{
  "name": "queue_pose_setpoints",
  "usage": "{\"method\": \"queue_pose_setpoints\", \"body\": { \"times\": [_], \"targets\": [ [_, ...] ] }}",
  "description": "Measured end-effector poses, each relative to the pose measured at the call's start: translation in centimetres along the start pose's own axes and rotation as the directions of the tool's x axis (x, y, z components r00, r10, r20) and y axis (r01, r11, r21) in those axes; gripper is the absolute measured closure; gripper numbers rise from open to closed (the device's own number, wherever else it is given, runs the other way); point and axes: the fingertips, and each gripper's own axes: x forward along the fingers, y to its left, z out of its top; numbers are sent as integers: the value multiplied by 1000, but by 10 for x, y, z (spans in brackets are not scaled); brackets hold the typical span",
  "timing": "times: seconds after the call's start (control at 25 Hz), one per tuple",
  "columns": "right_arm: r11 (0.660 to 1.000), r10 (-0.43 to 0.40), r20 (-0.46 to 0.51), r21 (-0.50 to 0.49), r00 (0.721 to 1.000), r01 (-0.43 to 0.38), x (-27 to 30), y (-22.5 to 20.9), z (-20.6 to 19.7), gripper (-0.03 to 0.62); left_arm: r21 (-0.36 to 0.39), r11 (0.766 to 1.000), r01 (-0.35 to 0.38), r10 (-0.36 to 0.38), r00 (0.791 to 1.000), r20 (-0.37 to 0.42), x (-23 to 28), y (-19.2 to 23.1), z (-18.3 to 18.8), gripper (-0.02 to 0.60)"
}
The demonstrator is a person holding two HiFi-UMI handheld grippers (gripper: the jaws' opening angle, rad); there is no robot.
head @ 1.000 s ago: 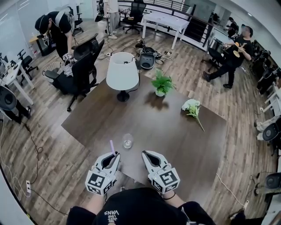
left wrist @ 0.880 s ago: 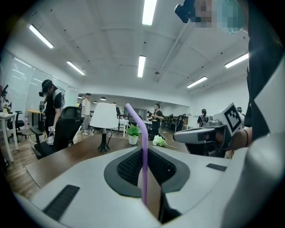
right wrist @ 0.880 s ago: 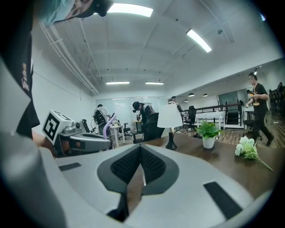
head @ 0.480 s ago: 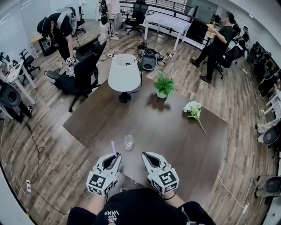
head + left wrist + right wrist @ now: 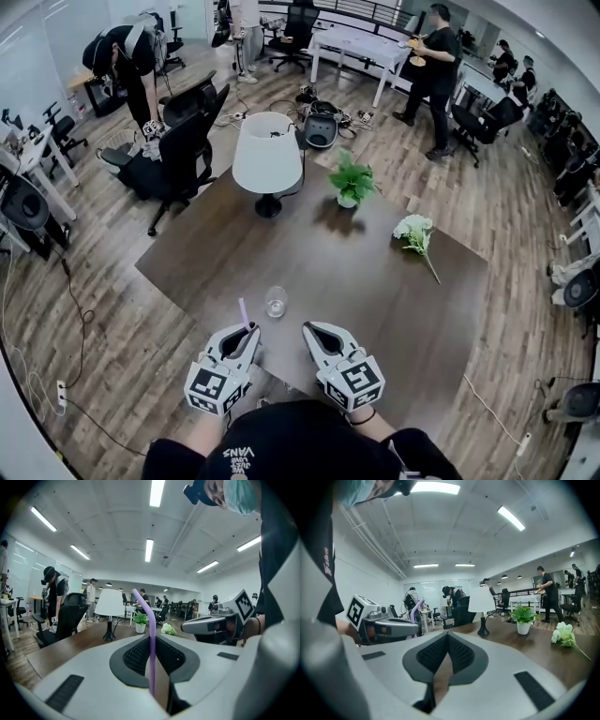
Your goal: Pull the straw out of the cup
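Observation:
A purple bent straw [image 5: 242, 312] stands upright out of my left gripper [image 5: 249, 333], which is shut on its lower part; the straw is out of the cup. In the left gripper view the straw [image 5: 151, 616] rises between the pads of the left gripper [image 5: 154, 641]. The clear glass cup [image 5: 275, 301] stands empty on the brown table [image 5: 356, 281], just right of the straw and beyond both grippers. My right gripper [image 5: 308, 329] is held beside the left one, shut with nothing in it; its pads meet in the right gripper [image 5: 447, 637] view.
A white-shaded lamp [image 5: 268, 155], a small potted plant [image 5: 351, 181] and a bunch of white flowers [image 5: 412, 230] stand on the far half of the table. Office chairs [image 5: 178, 150] and several people are on the floor beyond.
A person in black at the back of the room has walked from the right toward the middle. Both grippers, the straw and the cup have stayed where they were.

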Motion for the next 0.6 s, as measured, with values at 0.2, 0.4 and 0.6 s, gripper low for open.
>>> {"method": "queue_pose_setpoints", "body": {
  "times": [0.2, 0.4, 0.6],
  "targets": [
    [1000, 0, 1, -1, 1000, 0, -2, -3, 0, 577, 1, 1000, 0, 0, 1000, -1, 1, -2, 0, 540],
    [1000, -3, 2, 1, 1000, 3, -3, -2, 1, 577, 1, 1000, 3, -3, 1000, 2, 0, -4, 2, 540],
    [1000, -9, -21, -21, 1000, 9, -5, -2, -1, 577, 4, 1000, 3, -3, 1000, 3, 1, -4, 2, 540]
  ]
}}
